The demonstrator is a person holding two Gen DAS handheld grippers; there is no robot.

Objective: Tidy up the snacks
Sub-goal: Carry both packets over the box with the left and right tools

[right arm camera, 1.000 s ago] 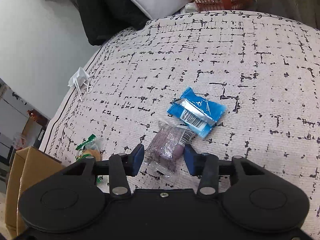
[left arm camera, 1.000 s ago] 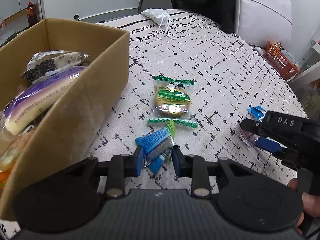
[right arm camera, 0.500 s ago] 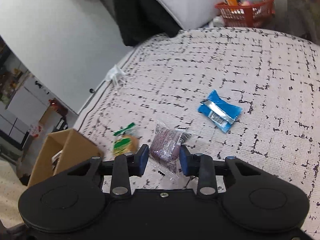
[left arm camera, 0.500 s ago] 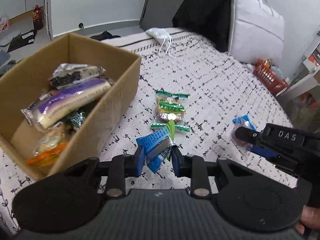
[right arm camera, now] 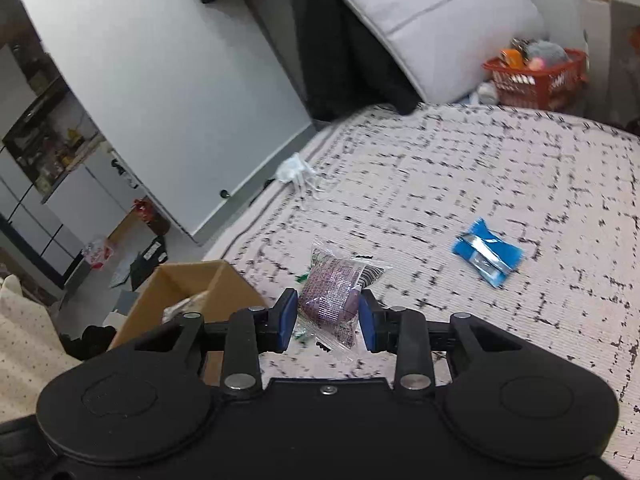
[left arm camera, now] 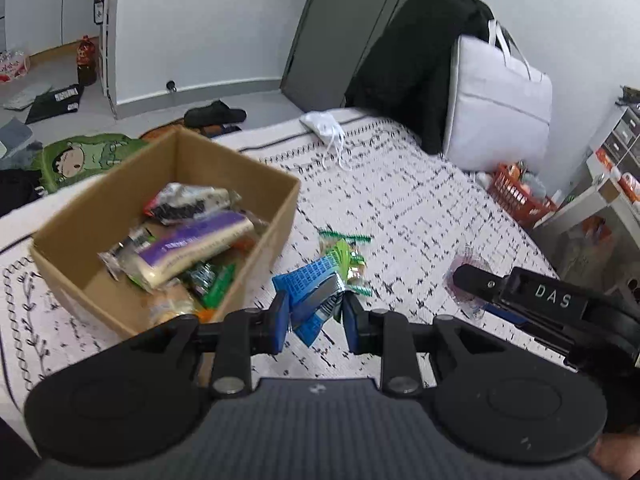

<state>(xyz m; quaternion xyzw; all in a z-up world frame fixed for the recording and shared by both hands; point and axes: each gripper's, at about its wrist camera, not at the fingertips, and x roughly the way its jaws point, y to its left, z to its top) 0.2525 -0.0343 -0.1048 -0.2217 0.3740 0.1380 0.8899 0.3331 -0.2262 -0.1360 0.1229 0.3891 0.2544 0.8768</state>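
Observation:
My left gripper (left arm camera: 315, 320) is shut on a blue snack packet (left arm camera: 310, 290) and holds it above the patterned bed cover, just right of the cardboard box (left arm camera: 256, 240), which holds several snacks. My right gripper (right arm camera: 328, 320) is shut on a clear-wrapped purple snack (right arm camera: 330, 296) and holds it raised above the bed; it also shows at the right of the left wrist view (left arm camera: 468, 284). A green-wrapped snack (left arm camera: 348, 258) lies on the bed behind the blue packet. Another blue packet (right arm camera: 486, 256) lies on the bed to the right.
The box corner shows at the lower left of the right wrist view (right arm camera: 192, 284). A white face mask (left arm camera: 326, 128) lies at the bed's far edge. A grey-white bag (left arm camera: 496, 100) and black clothing stand at the back. A red basket (right arm camera: 534, 76) sits beyond the bed.
Both grippers have risen from the bed, each with its snack. The left one has drawn back so that the whole box is in view; the right one has swung towards the box.

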